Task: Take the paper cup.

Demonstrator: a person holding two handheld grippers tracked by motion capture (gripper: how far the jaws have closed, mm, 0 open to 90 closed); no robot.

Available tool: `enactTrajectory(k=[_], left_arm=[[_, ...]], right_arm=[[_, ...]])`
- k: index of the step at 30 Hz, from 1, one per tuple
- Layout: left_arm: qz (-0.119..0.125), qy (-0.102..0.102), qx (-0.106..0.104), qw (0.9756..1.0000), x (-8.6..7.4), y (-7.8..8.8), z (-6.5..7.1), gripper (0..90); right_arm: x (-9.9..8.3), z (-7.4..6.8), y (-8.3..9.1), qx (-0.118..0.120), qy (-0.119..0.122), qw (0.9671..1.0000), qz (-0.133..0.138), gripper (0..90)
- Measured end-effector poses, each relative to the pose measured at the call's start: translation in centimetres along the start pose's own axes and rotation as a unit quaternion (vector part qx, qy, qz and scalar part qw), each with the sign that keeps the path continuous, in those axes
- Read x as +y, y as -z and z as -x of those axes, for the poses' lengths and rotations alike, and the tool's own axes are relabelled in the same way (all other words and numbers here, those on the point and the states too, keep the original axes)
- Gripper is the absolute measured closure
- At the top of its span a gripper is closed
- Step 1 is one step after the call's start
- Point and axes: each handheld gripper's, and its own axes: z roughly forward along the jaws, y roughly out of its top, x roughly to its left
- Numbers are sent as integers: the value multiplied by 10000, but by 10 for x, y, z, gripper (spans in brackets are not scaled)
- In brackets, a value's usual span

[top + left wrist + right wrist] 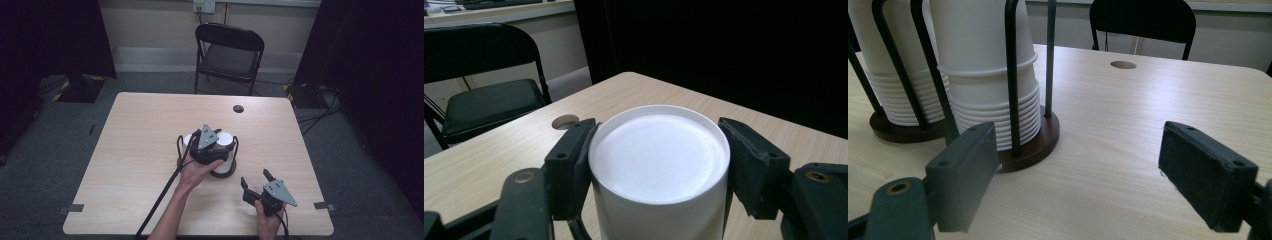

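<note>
A light wood-grain table (150, 150) with a round cable hole (238, 108) near its far edge stood on grey carpet; a black folding chair (229, 52) faced it from the far side, dark curtains hung at both sides, and a wall socket (204, 5) sat on the pale wall behind. Near the table's centre, two stacks of inverted white paper cups (226, 139) stood side by side in wire holders on dark round bases (1030, 145). The left hand (197, 172) reached in from the near edge and held the left gripper (209, 142) over the stacks, its cable (160, 200) trailing back toward the person. In the left gripper view, its jaws were clamped on either side of the topmost cup (659, 165). The right gripper (257, 181) was held low at the near right edge, well apart from the stacks, its jaws standing wide apart with nothing between them.
</note>
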Motion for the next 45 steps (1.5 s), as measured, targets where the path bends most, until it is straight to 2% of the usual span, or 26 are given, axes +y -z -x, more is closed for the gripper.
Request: enactTrajectory(k=[3, 9, 11, 16, 18, 30, 45], left_arm=[[62, 84, 15, 9999, 1, 2, -2, 343], [184, 89, 71, 9998, 5, 6, 0, 344], [240, 180, 139, 9995, 6, 8, -3, 345], [272, 134, 191, 9994, 7, 9, -1, 345], [304, 203, 180, 9992, 7, 10, -2, 345], [477, 179, 119, 9986, 14, 16, -1, 346], [723, 213, 145, 9970, 21, 24, -1, 347]], right_arm=[[0, 0, 0, -5, 13, 10000, -16, 155], [0, 0, 0, 2, 6, 10000, -3, 154], [0, 0, 0, 1, 9, 10000, -9, 155], [0, 0, 0, 0, 1, 10000, -6, 155], [0, 0, 0, 0, 9, 10000, -5, 155], [0, 0, 0, -22, -6, 10000, -12, 155], [0, 0, 0, -21, 4, 10000, -5, 154]])
